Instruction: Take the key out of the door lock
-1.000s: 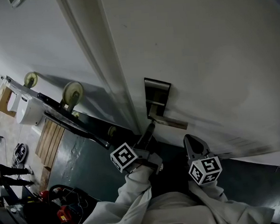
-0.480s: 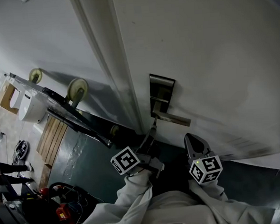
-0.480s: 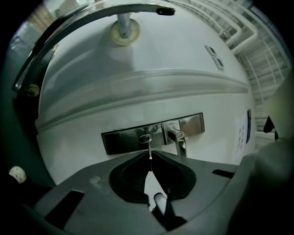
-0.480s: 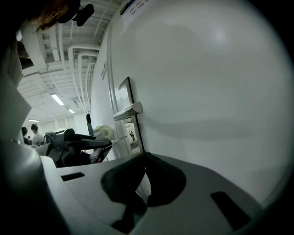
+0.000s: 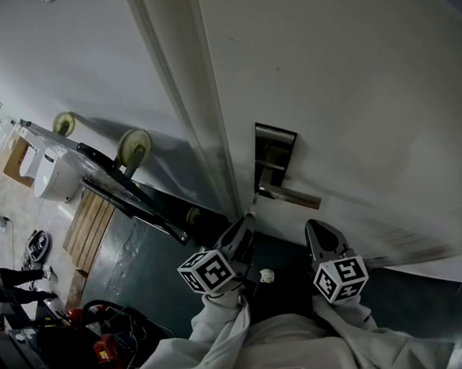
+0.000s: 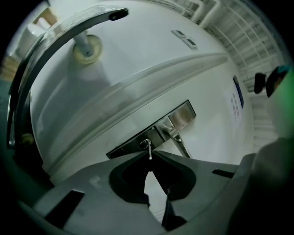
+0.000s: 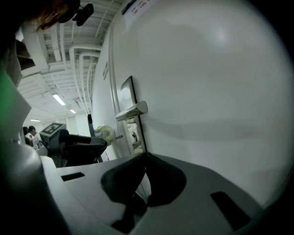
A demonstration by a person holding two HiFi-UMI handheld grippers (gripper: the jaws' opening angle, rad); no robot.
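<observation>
Firmly, the left gripper (image 6: 150, 159) is pinching its two jaws almost together on the one thin silver metal key (image 6: 149, 151), gripping the key's near end at the very tips. The key is showing edge-on. Its long axis is running straight away from the jaws, and its far end is pointing at and touching the round silver lock cylinder (image 6: 145, 143). Whether the blade is sitting inside the cylinder I cannot tell. The cylinder is sitting in the single long brushed-metal lock plate (image 6: 183, 113), close to the latch edge of the white door (image 5: 349, 79). It is lying just beside the one silver lever handle (image 6: 182, 144), which is pointing away from that edge. The right gripper (image 7: 146, 156) is hovering near the door's face by the lever's free end, its jaws resting together with nothing between them.
</observation>
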